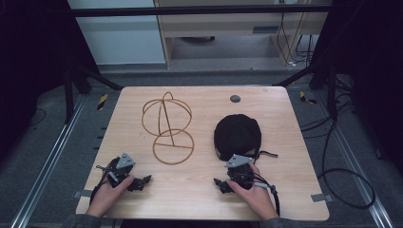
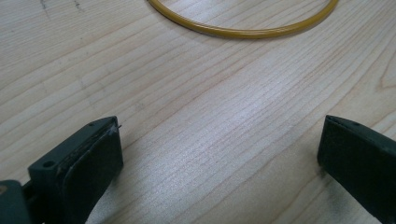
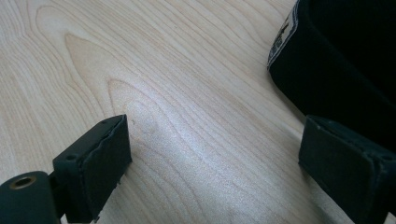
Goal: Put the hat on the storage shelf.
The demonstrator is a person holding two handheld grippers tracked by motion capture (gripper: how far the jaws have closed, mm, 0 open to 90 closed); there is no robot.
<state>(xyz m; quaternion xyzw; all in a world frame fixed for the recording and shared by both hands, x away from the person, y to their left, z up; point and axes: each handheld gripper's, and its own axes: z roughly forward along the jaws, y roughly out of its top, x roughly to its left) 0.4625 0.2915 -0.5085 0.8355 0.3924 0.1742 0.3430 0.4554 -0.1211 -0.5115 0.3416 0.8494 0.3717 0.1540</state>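
the left gripper (image 1: 138, 183) rests low at the near edge of the wooden table (image 1: 204, 190), held by the person's left hand (image 1: 107, 192). in the left gripper view its two black jaws stand wide apart, and between them there is just bare wood. ahead of these jaws, well beyond their tips, lies the round base of the yellow wire stand (image 2: 243, 32); the jaws do not touch it. in the high view this wire stand (image 1: 167, 127) is seen complete: one flat ring lies on the table, and one globe-like frame of hoops rises behind it on a thin stem.

the right gripper (image 1: 223, 184) is also near the front edge, held by the right hand (image 1: 254, 192). its jaws are open too, with empty table surface between them in the right gripper view. the black cap (image 3: 341, 60) lies ahead of the right-side jaw and a little outside of it, very close, but i cannot tell if the jaw tip touches the fabric. a white label shows at the edge of the cap. in the high view the cap (image 1: 237, 135) sits just beyond the right gripper, and a thin strap comes out at its side.

both grippers hold nothing.
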